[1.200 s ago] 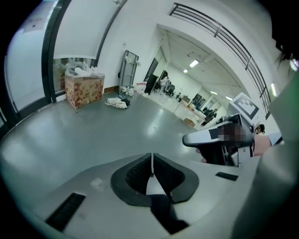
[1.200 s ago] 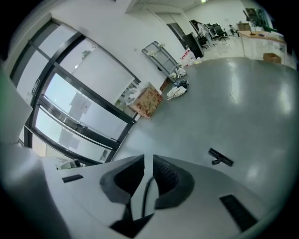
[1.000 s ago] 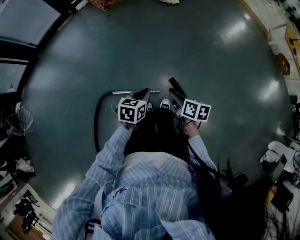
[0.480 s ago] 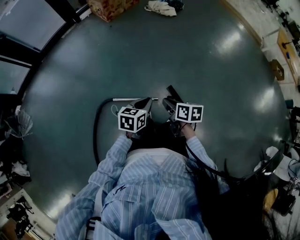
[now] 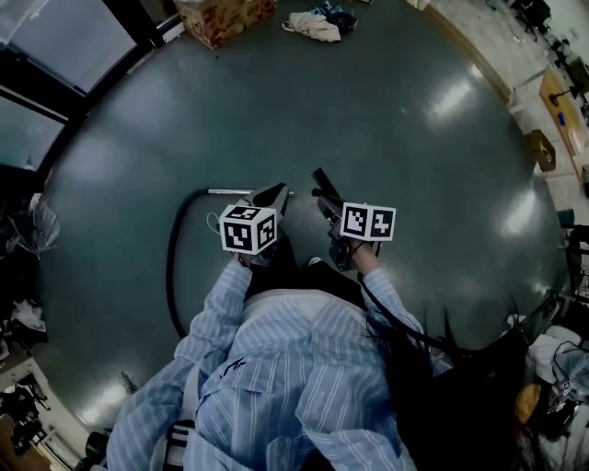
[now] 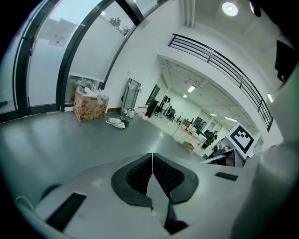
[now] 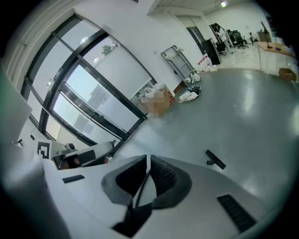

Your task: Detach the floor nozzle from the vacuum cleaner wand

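Observation:
The black floor nozzle [image 5: 319, 177] lies by itself on the grey floor, also seen as a small dark bar, the nozzle [image 7: 215, 159], right of my right jaws. The metal wand [image 5: 232, 191] lies on the floor to the left and joins a black hose [image 5: 171, 267] that curves toward the person. My left gripper [image 5: 275, 191] hangs above the wand's near end, shut and empty [image 6: 152, 157]. My right gripper [image 5: 324, 201] is close before the nozzle in the head view, shut with nothing between its pads [image 7: 148, 159].
A cardboard box [image 5: 224, 17] and a cloth pile [image 5: 313, 26] sit at the far edge of the floor, near tall windows [image 6: 56, 56]. Clutter lines the left edge [image 5: 23, 313]. Desks and boxes stand at the right [image 5: 543, 138]. The person's striped sleeves fill the bottom.
Both grippers have risen from the floor and stayed shut. The head view has tilted further out, so the box and cloth pile now show at the top. Wand and nozzle lie still.

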### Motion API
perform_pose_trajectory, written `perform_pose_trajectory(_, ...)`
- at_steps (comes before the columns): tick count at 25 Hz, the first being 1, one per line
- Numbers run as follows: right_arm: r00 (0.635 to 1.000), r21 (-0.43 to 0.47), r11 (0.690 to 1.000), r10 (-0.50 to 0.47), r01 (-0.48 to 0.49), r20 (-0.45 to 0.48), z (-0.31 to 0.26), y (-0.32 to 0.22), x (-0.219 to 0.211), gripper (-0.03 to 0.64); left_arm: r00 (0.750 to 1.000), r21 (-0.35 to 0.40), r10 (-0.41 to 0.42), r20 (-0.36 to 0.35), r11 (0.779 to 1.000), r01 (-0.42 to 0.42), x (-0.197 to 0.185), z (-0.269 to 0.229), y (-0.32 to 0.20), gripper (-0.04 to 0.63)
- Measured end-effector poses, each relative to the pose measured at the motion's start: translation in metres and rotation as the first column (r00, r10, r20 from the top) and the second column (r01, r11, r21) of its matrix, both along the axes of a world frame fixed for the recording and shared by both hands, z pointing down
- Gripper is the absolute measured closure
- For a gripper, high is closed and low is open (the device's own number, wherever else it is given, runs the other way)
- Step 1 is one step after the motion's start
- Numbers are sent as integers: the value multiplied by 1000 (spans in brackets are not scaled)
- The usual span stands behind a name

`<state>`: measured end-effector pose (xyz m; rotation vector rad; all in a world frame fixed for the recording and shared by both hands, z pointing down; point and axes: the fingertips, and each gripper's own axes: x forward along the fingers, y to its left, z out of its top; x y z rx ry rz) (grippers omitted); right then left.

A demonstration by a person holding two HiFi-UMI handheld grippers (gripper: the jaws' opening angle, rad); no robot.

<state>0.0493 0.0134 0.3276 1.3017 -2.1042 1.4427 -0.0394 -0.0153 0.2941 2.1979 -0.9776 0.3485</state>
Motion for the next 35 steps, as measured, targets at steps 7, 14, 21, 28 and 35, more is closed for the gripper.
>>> perform_pose_trajectory(7, 992, 9, 993, -115, 115, -58, 10, 80, 29, 584, 995, -25, -98, 20, 995, 99, 21, 10, 91, 584)
perform_pose_trajectory(14, 978, -32, 978, -207, 207, 15, 18, 150, 31, 584, 985, -64, -150, 80, 986, 156, 35, 14, 179, 584)
perform_pose_trajectory(21, 964, -46, 963, -264, 265, 24, 28, 186, -3, 584, 979, -68, -171, 108, 982, 179, 8, 18, 223, 584)
perform_pose_trajectory(28, 964, -48, 963, -264, 265, 19, 31, 223, -37, 584, 981, -55, -172, 89, 983, 177, -24, 18, 278, 584)
perform_pose_trajectory(35, 971, -45, 970, -239, 239, 22, 34, 290, -114, 584, 984, -28, -170, 45, 985, 171, -107, 16, 349, 584)
